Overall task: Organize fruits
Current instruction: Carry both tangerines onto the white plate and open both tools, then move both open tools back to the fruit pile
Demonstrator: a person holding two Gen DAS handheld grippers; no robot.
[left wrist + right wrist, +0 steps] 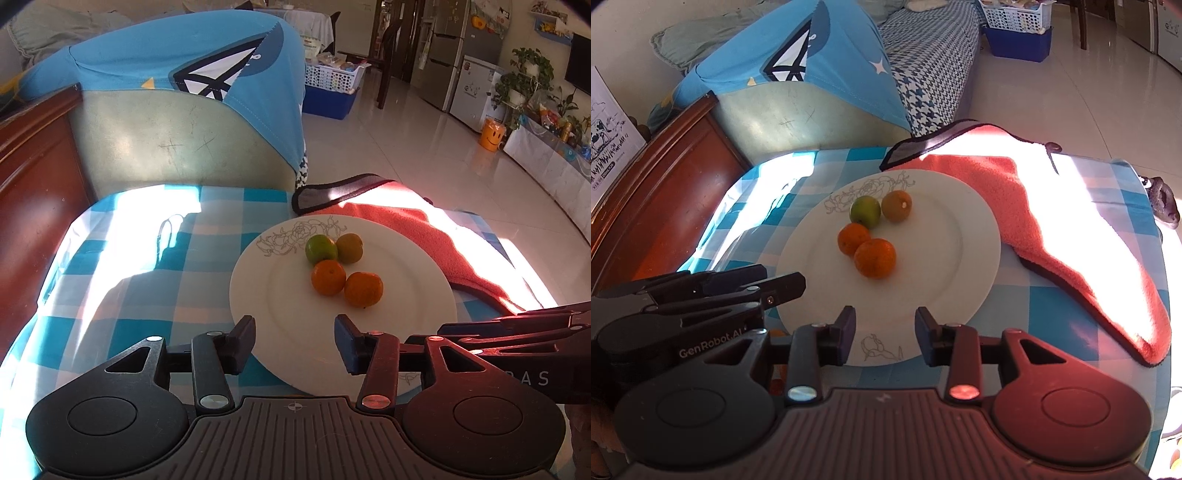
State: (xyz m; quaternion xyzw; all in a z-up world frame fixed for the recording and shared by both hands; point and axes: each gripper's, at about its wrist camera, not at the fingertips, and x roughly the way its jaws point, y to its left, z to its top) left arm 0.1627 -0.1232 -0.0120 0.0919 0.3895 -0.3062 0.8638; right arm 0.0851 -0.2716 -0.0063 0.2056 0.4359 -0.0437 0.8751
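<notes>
A white plate (406, 280) with a line-drawn flower sits on a blue checked tablecloth (122, 295). On it lie two oranges (328, 277) (364, 289), a green fruit (320, 248) and a yellow-brown fruit (349, 246), clustered together. The same plate (945, 266), oranges (852, 238) (875, 257), green fruit (865, 211) and brown fruit (896, 205) show in the right wrist view. My left gripper (294, 334) is open and empty over the plate's near rim. My right gripper (885, 328) is open and empty over the near rim too.
A coral towel (1071, 206) with dark trim lies right of the plate. A chair with a blue cover (184, 74) stands behind the table. A wooden cabinet (33, 177) is at the left. Each gripper appears at the edge of the other's view.
</notes>
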